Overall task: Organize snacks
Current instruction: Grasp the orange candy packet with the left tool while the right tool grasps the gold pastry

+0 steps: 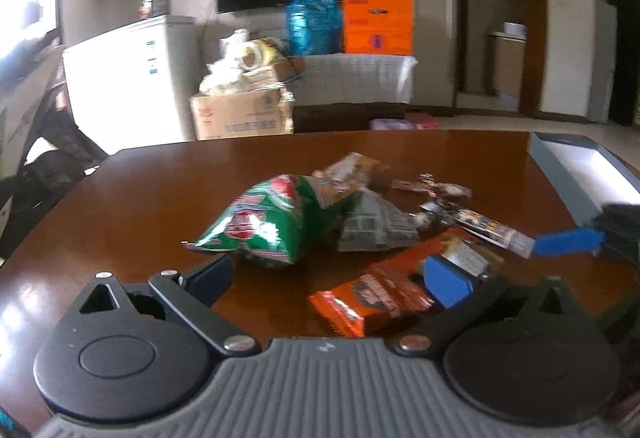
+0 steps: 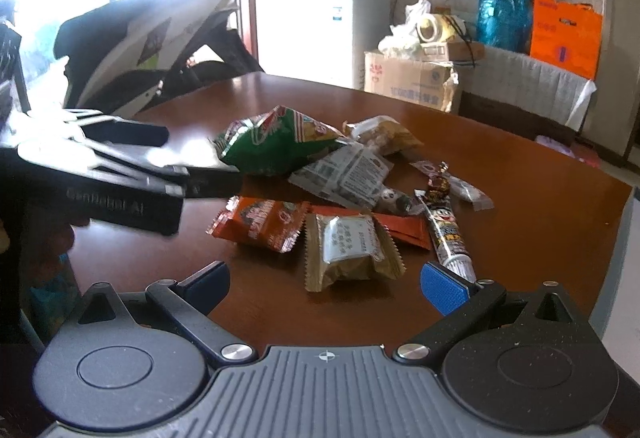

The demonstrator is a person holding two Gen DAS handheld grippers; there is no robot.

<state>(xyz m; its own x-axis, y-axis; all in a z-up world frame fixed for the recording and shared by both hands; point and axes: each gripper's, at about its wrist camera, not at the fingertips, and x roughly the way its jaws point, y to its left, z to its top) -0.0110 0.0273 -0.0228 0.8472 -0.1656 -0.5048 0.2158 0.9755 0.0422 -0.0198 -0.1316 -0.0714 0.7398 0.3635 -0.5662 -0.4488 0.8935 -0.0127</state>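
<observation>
Both the left gripper (image 1: 336, 274) and right gripper (image 2: 326, 280) hover with jaws spread and empty beside the loose snack pile around the green foil crisp bag (image 1: 272, 226), on the brown wooden worktop (image 1: 160, 198), presumably positioned for picking.

Tool hardware, both hands

Left tool (image 1: 338, 274) and right tool (image 2: 326, 280): ribbed grey housing, black round hubs, black link arms with silver screws, blue finger pads (image 2: 444, 292); faint lettering on the left tool's black side.
</observation>
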